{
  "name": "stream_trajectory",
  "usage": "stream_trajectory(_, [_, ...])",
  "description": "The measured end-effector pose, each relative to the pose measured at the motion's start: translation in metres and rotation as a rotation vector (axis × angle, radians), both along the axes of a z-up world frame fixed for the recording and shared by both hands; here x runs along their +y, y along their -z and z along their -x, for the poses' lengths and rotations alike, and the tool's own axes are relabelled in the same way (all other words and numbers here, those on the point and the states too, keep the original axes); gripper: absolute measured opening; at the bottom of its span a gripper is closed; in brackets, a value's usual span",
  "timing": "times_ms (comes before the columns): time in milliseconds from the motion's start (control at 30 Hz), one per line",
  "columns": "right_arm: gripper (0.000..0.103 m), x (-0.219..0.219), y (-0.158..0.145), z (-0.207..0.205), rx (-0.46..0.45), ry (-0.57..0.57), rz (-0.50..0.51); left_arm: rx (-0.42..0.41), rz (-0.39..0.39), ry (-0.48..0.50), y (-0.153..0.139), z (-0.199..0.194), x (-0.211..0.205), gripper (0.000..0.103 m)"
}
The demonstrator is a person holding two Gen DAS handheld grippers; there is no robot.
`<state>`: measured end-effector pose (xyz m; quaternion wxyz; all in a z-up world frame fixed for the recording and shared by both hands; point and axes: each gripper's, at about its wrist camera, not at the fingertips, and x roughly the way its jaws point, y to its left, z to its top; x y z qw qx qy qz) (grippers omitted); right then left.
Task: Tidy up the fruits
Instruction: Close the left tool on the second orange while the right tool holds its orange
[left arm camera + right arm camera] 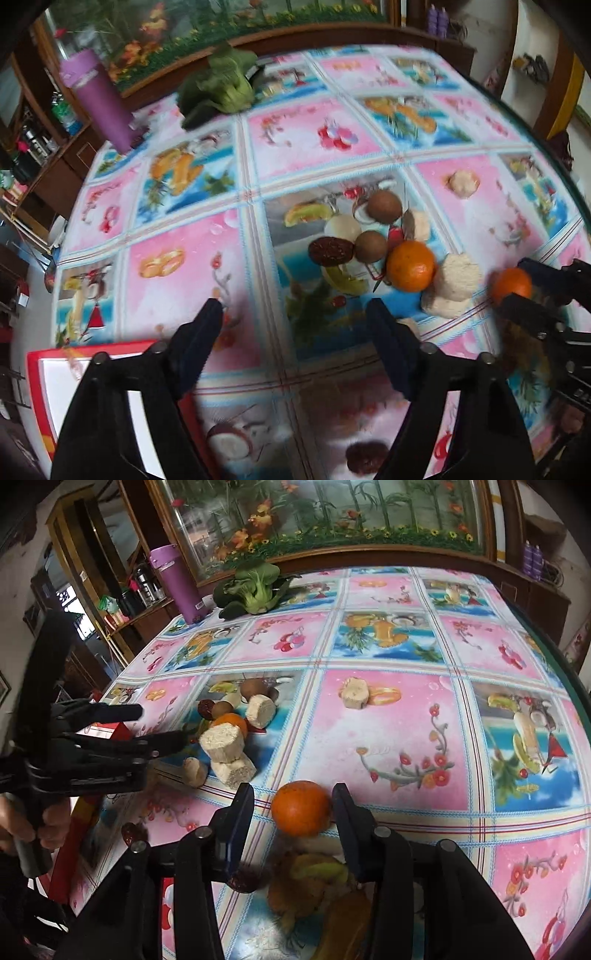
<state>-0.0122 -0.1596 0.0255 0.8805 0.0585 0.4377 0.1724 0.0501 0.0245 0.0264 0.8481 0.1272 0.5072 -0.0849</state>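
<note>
Right tool point(293, 794): jaws set wide on either side of an orange point(301, 806). The right finger touches or nearly touches the fruit; the left stands apart with a clear gap. Not clamped yet, so the tool counts as open around it. In the left wrist view the same orange point(511, 284) sits at 3 o'clock, between the right tool's fingers, which come in from the edge of the frame. Whether it rests on the counter point(388, 720) or is slightly lifted cannot be told.

Left tool point(295, 310): jaws spread wide, nothing between them, hovering over the cloth. It points toward the pile at 1 o'clock, likely lined up for the next pick.

The pile holds a second orange point(410, 266), two brown round fruits point(384, 206) point(371, 246), a dark red date point(330, 251) and several pale cut chunks point(456, 277). One pale chunk point(463, 182) lies alone, well apart at 1 o'clock.

A red-rimmed tray point(37, 373) sits at 8 o'clock beneath the left tool, probably the sorting destination.

Far edge at 11 o'clock: a leafy green point(255, 587) and a purple flask point(177, 583), out of the work area.

Judgement: the grasp on the lone orange is just starting. The round fruit may roll if the jaws close off-centre.
</note>
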Motion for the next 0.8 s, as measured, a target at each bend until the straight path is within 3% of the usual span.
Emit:
stream_trajectory(133, [0.043,-0.003,0.006,-0.006,0.054,-0.003,-0.02,0.014,0.005,0.078,0.004,-0.001,-0.018,0.073])
stream_trajectory(533, [0.043,-0.005,0.006,-0.007,0.054,-0.005,-0.024,0.038,0.067,0.209,0.005,-0.013,-0.057,0.072])
stream_trajectory(733, [0.044,-0.003,0.006,-0.006,0.05,-0.007,-0.019,0.05,0.155,0.208,0.005,-0.025,-0.06,0.062])
stream_trajectory(800, [0.044,-0.002,0.006,-0.006,0.044,-0.01,-0.012,0.054,0.186,0.215,0.005,-0.024,-0.061,0.051])
